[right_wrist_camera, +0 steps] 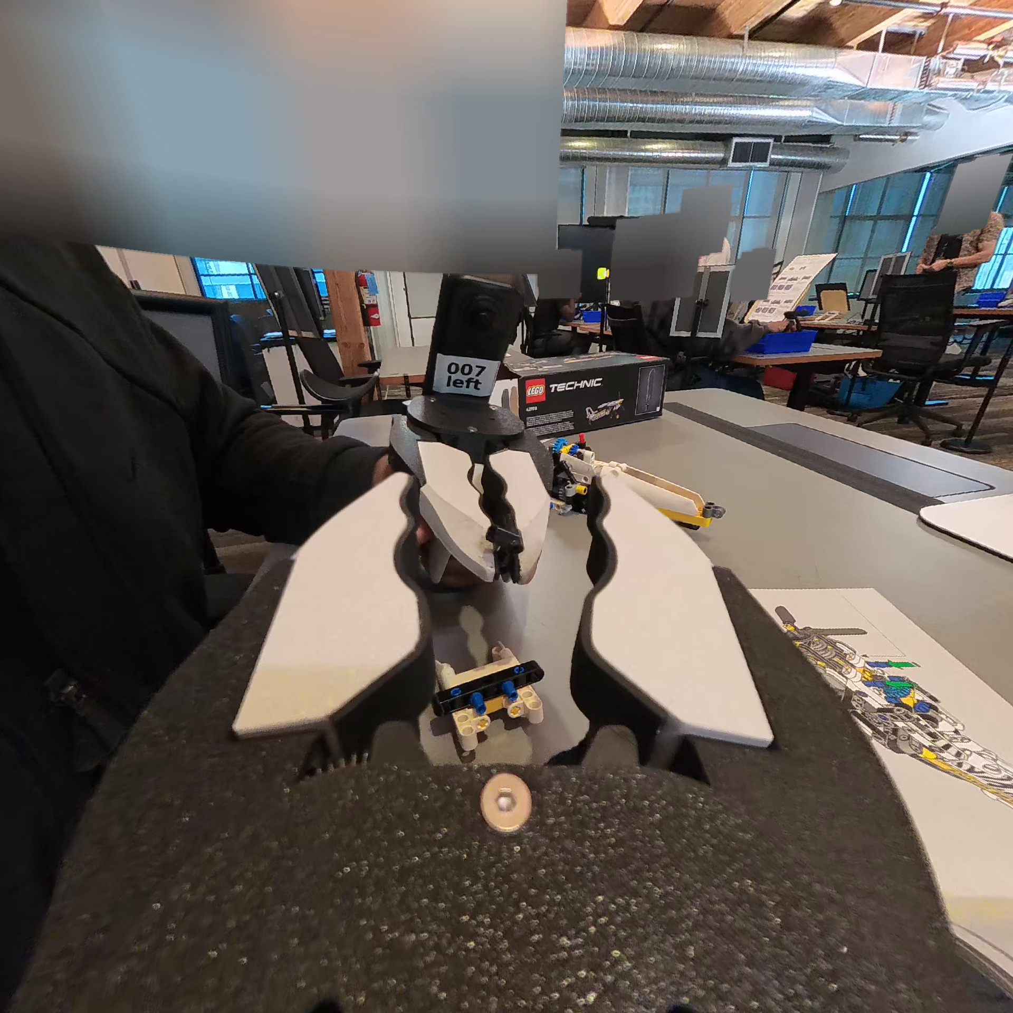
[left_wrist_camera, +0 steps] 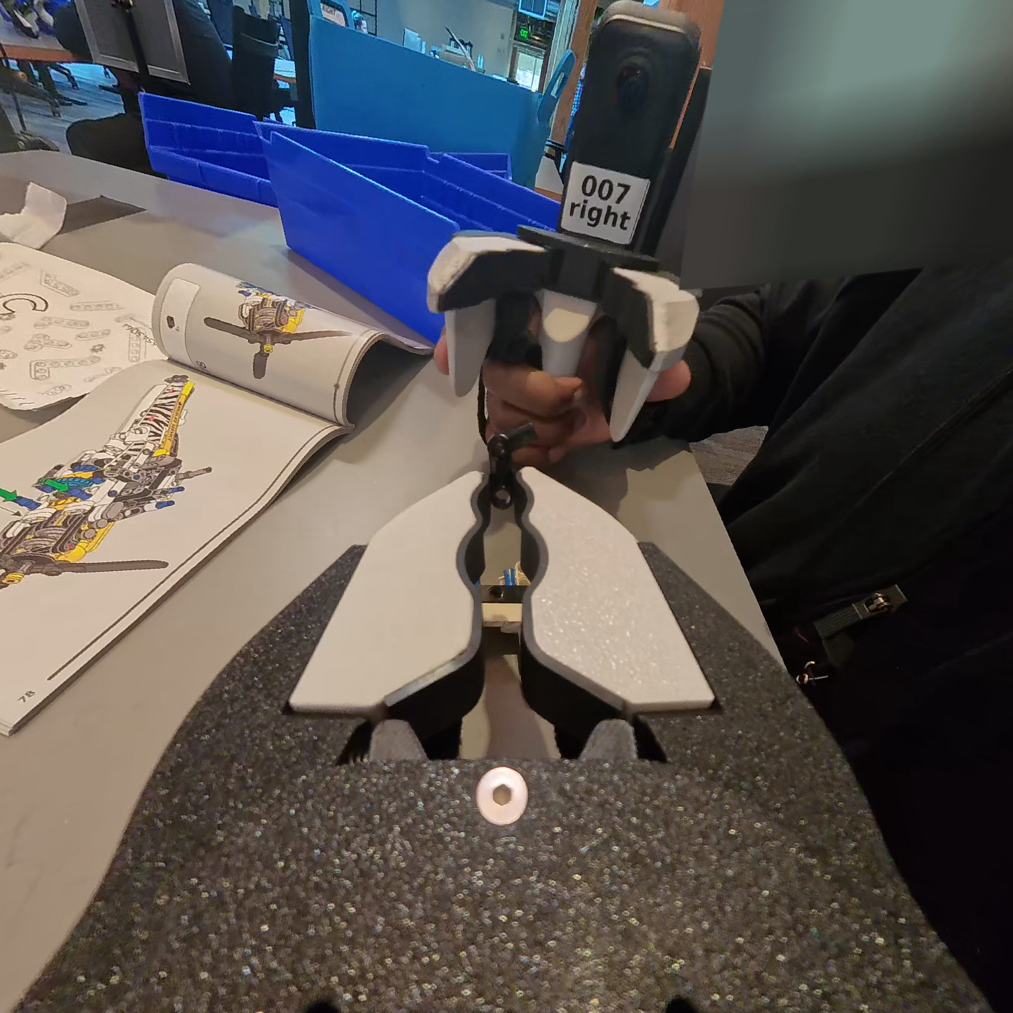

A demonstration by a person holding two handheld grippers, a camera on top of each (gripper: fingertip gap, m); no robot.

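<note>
Matt grey table (left_wrist_camera: 383,493); glossy blue plastic bins (left_wrist_camera: 356,219); smooth paper booklet (left_wrist_camera: 192,466).

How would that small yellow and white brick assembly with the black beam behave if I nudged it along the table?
The brick assembly lies flat and low on the grey table, so it would probably slide, not roll or tip. It looks like small plastic, likely light. The black beam seems held on by blue pins; a hard push might loosen it.

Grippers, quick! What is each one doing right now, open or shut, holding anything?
Left gripper: closed on a small black toy link piece.
Right gripper: open wide, holding nothing.
</note>
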